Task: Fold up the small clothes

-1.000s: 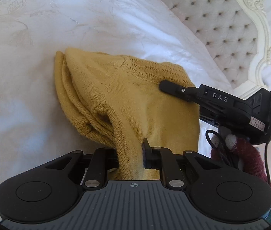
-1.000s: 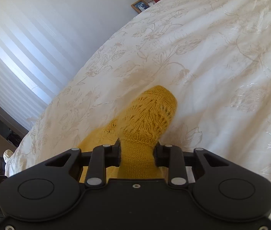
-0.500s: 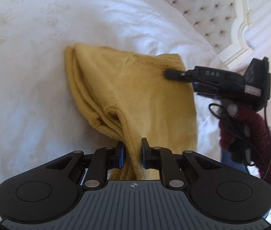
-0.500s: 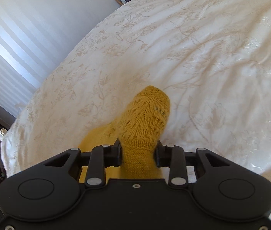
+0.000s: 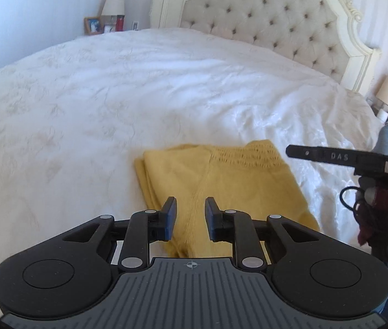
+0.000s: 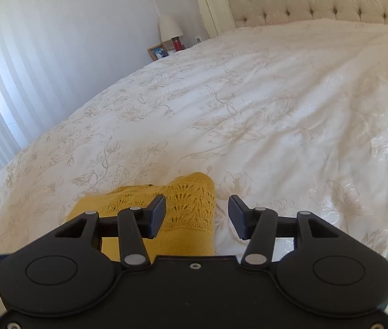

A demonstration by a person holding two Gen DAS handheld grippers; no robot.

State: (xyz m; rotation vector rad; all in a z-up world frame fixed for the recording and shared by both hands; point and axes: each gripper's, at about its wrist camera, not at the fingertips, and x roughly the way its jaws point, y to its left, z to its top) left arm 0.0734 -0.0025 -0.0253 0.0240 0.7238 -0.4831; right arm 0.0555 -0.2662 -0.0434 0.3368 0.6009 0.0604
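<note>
Near the foot edge of the bed [image 5: 111, 104], on its white bedspread, a yellow knitted garment [image 5: 221, 181] lies folded flat, with a lacy openwork band along its far edge. Above it, the left gripper [image 5: 191, 216] and right gripper [image 6: 196, 216] both hang with jaws apart, holding nothing.

Your work surface is a wide bed [image 5: 166, 87] covered by a white bedspread [image 6: 276, 109] with a pale floral pattern, lightly creased toward the right edge. A folded yellow knit garment [image 5: 221, 175] lies flat on it near the foot edge, closest to you, its lacy openwork band [image 6: 191, 203] facing the padded headboard [image 5: 270, 19] at the far end.
</note>
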